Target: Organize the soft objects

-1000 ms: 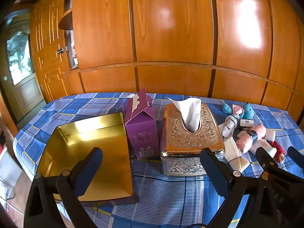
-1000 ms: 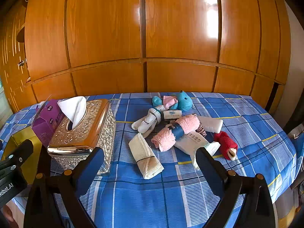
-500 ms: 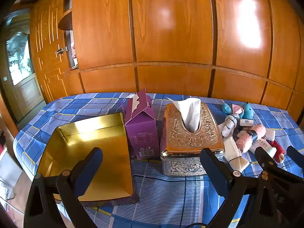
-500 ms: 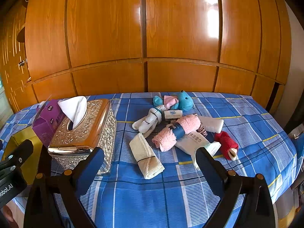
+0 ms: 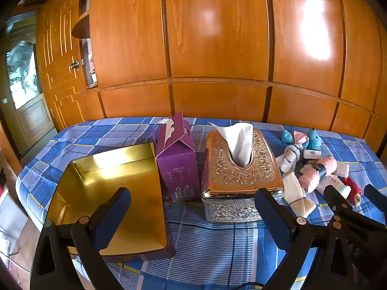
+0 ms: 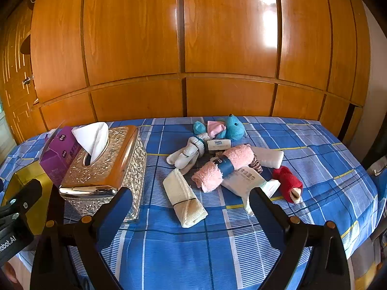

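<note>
On bench right half, soft objects lying piled: cream rolled towel (image 6: 185, 199), pink banded towel (image 6: 223, 166), red roll (image 6: 289, 184), blue plush (image 6: 232, 128). Likely light, squashy; gripping mid-roll. Gold tray (image 5: 108, 193) sitting far left. Left gripper (image 5: 192, 211) and right gripper (image 6: 191, 211) both gaping wide, holding nothing. Items beneath pile staying obscured.

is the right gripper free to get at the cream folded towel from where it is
Probably yes. The right gripper is open and empty, and the cream folded towel lies just ahead between its fingers, apart from the tissue box, with nothing lying on it.
</note>
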{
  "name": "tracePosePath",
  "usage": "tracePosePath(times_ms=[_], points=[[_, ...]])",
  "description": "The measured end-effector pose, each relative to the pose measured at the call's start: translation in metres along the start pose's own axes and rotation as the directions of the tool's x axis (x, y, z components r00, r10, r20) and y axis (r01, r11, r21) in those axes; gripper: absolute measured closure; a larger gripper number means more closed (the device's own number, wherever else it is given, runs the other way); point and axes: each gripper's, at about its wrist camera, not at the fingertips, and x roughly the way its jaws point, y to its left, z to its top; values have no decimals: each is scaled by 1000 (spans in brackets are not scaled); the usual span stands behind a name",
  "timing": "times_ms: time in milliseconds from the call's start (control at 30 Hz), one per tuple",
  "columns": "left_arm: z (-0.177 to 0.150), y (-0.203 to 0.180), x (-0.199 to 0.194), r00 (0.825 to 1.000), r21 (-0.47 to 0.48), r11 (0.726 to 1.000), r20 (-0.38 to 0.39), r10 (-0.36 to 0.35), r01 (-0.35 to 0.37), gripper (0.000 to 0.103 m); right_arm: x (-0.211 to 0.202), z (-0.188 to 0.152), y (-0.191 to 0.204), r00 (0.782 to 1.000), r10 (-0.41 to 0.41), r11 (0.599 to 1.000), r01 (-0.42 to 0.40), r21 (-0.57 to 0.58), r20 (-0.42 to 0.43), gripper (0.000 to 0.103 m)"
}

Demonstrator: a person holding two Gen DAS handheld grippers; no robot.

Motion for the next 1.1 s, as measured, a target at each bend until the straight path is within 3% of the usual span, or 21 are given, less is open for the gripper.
tracePosePath(times_ms=[167, 267, 500, 633, 767, 900, 1000, 1100], points=[[1, -10, -2, 999, 45, 998, 9, -51, 51, 0, 3, 1, -15, 1000, -19, 1000, 19, 16, -11, 4], [2, -18, -3, 990, 76, 987, 2, -140, 139, 0, 8, -2, -33, 998, -45, 998, 46, 39, -36, 4], [15, -51, 9, 952, 145, 943, -110, -287, 301, 0, 21, -23, -91, 980, -142, 985, 154, 79, -140, 4], [23, -77, 9, 911, 189, 894, -151, -383, 407, 0, 24, -38, -114, 969, -169, 978, 188, 94, -181, 4], [33, -110, 16, 893, 248, 860, -183, -411, 446, 1, 25, -45, -128, 963, -174, 973, 200, 112, -207, 4], [40, -153, 29, 864, 287, 818, -242, -442, 499, 6, 27, -46, -140, 961, -174, 968, 207, 142, -214, 4], [43, -186, 47, 868, 362, 790, -253, -427, 494, 12, 29, -47, -146, 960, -169, 964, 208, 166, -225, 4], [43, -218, 75, 866, 422, 759, -294, -404, 497, 25, 31, -49, -149, 960, -156, 964, 199, 175, -233, 4]])
